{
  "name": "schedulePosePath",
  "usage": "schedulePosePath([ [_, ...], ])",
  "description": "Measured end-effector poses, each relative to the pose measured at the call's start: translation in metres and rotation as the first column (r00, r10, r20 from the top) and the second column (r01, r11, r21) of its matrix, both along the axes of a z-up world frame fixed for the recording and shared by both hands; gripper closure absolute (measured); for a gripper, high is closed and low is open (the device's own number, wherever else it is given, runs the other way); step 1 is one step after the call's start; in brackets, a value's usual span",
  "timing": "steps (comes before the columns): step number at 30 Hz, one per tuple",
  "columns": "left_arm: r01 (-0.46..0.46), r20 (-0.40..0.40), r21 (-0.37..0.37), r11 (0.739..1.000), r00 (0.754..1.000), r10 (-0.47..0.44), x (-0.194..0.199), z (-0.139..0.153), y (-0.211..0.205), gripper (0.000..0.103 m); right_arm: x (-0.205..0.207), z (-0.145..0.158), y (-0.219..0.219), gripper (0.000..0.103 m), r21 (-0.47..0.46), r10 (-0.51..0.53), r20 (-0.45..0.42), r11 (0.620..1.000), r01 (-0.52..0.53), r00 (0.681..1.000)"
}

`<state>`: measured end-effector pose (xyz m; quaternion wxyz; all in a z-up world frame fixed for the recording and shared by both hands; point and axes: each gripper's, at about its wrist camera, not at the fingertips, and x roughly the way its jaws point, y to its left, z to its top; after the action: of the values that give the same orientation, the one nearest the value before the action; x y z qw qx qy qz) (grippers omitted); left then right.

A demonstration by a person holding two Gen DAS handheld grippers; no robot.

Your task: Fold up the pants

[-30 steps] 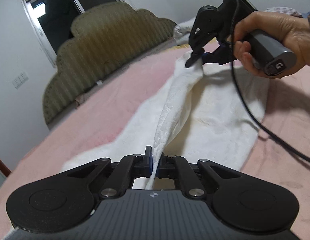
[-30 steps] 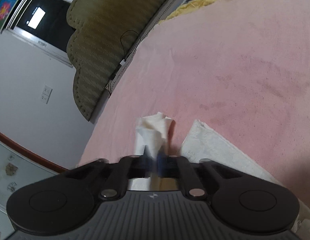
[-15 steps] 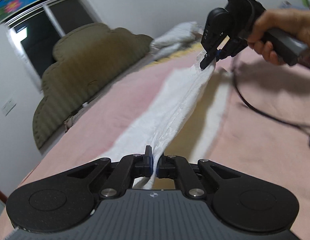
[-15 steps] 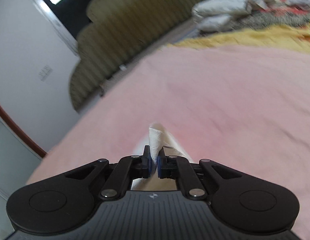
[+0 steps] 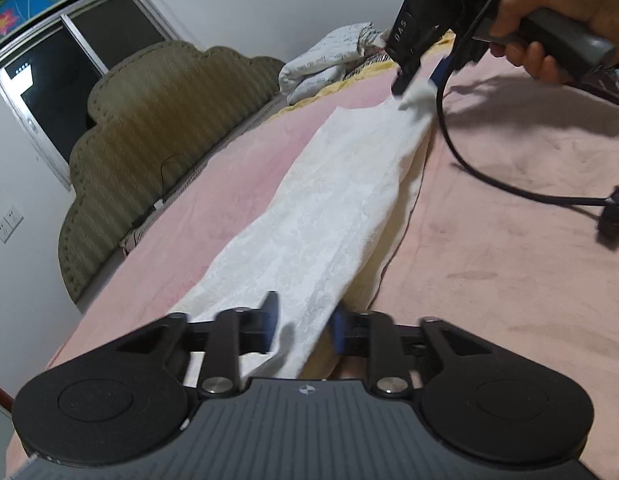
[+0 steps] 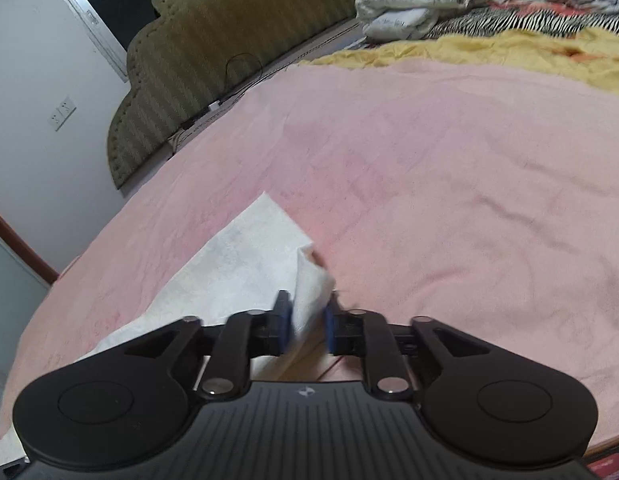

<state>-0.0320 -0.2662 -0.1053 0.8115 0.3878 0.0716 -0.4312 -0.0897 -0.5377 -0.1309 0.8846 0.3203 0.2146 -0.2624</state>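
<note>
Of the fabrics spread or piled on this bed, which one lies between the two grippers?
The long white pants, stretched from the left gripper to the right gripper. The pink blanket lies underneath; the yellow cover sits farther back.

A bedroom: bed (image 6: 449, 160) with padded headboard (image 6: 229, 20), window (image 5: 49, 80)

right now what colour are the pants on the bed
White, with a faint tone-on-tone woven pattern; the pants show best in the left wrist view, stretched along the pink bedcover.

Pink blanket (image 6: 449, 184), olive headboard (image 6: 229, 36), yellow sheet (image 6: 509, 52), window (image 5: 49, 80).
</note>
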Motion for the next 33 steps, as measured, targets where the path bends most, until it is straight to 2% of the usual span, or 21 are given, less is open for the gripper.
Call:
schedulePosePath([
  [1, 0.005, -0.018, -0.011, 1.000, 1.000, -0.005, 0.000, 0.004, 0.004, 0.059, -0.006, 0.006, 0.003, 0.047, -0.065, -0.059, 0.001, 0.996, 0.059, 0.998],
  [2, 0.008, -0.050, -0.027, 1.000, 0.999, -0.010, 0.002, 0.009, 0.008, 0.054, -0.011, 0.014, 0.009, 0.047, -0.159, -0.123, 0.009, 0.980, 0.123, 0.992],
  [3, 0.010, -0.091, -0.049, 0.999, 0.996, -0.014, 0.006, 0.014, 0.012, 0.050, -0.012, 0.022, 0.014, 0.047, -0.235, -0.141, 0.019, 0.962, 0.141, 0.990],
  [4, 0.003, -0.134, -0.074, 0.997, 0.991, -0.013, 0.009, 0.019, 0.016, 0.043, -0.008, 0.029, 0.018, 0.047, -0.283, -0.111, 0.022, 0.952, 0.112, 0.994],
  [5, -0.015, -0.170, -0.099, 0.995, 0.985, -0.002, 0.013, 0.023, 0.019, 0.040, 0.003, 0.035, 0.021, 0.047, -0.311, -0.036, -0.003, 0.950, 0.033, 0.999],
  [7, -0.070, -0.215, -0.134, 0.989, 0.976, 0.040, 0.022, 0.030, 0.022, 0.040, 0.037, 0.038, 0.027, 0.047, -0.294, 0.138, -0.102, 0.942, -0.162, 0.985],
  [9, -0.123, -0.232, -0.146, 0.982, 0.969, 0.087, 0.031, 0.033, 0.024, 0.041, 0.074, 0.028, 0.033, 0.049, -0.237, 0.279, -0.198, 0.917, -0.322, 0.940],
  [11, -0.152, -0.255, -0.144, 0.978, 0.960, 0.111, 0.039, 0.037, 0.026, 0.040, 0.113, 0.012, 0.039, 0.049, -0.224, 0.336, -0.325, 0.881, -0.417, 0.884],
  [13, -0.146, -0.285, -0.145, 0.979, 0.953, 0.100, 0.042, 0.040, 0.030, 0.039, 0.143, 0.000, 0.037, 0.049, -0.261, 0.312, -0.393, 0.864, -0.430, 0.865],
  [16, -0.092, -0.275, -0.124, 0.988, 0.960, 0.055, 0.036, 0.043, 0.032, 0.036, 0.169, 0.004, 0.024, 0.047, -0.279, 0.270, -0.375, 0.879, -0.386, 0.887],
  [18, -0.049, -0.285, -0.134, 0.990, 0.959, 0.009, 0.031, 0.044, 0.036, 0.035, 0.178, 0.006, 0.021, 0.048, -0.298, 0.245, -0.388, 0.879, -0.373, 0.889],
  [19, -0.026, -0.306, -0.147, 0.989, 0.952, -0.021, 0.030, 0.045, 0.039, 0.035, 0.175, 0.008, 0.022, 0.047, -0.311, 0.223, -0.394, 0.881, -0.357, 0.892],
  [21, 0.007, -0.360, -0.180, 0.984, 0.930, -0.073, 0.031, 0.047, 0.047, 0.035, 0.158, 0.018, 0.030, 0.047, -0.332, 0.219, -0.345, 0.881, -0.337, 0.913],
  [22, 0.021, -0.386, -0.193, 0.981, 0.917, -0.096, 0.034, 0.048, 0.051, 0.033, 0.147, 0.025, 0.037, 0.047, -0.329, 0.239, -0.308, 0.882, -0.338, 0.921],
  [24, 0.012, -0.410, -0.221, 0.975, 0.906, -0.104, 0.042, 0.050, 0.055, 0.033, 0.126, 0.032, 0.049, 0.043, -0.305, 0.304, -0.264, 0.874, -0.378, 0.915],
  [27, -0.079, -0.425, -0.228, 0.971, 0.905, -0.026, 0.058, 0.048, 0.055, 0.032, 0.100, 0.029, 0.074, 0.040, -0.275, 0.423, -0.291, 0.822, -0.498, 0.858],
  [30, -0.189, -0.441, -0.136, 0.972, 0.890, 0.112, 0.072, 0.033, 0.050, 0.033, 0.085, 0.013, 0.096, 0.039, -0.266, 0.457, -0.404, 0.770, -0.580, 0.792],
  [31, -0.203, -0.433, -0.092, 0.975, 0.890, 0.144, 0.073, 0.027, 0.048, 0.033, 0.082, 0.006, 0.098, 0.031, -0.279, 0.436, -0.442, 0.764, -0.582, 0.784],
  [32, -0.207, -0.419, -0.058, 0.977, 0.893, 0.164, 0.073, 0.021, 0.047, 0.033, 0.075, 0.002, 0.098, 0.024, -0.315, 0.393, -0.445, 0.772, -0.552, 0.804],
  [33, -0.210, -0.397, -0.050, 0.976, 0.901, 0.173, 0.070, 0.021, 0.049, 0.033, 0.071, 0.003, 0.094, 0.019, -0.343, 0.330, -0.435, 0.800, -0.493, 0.838],
])
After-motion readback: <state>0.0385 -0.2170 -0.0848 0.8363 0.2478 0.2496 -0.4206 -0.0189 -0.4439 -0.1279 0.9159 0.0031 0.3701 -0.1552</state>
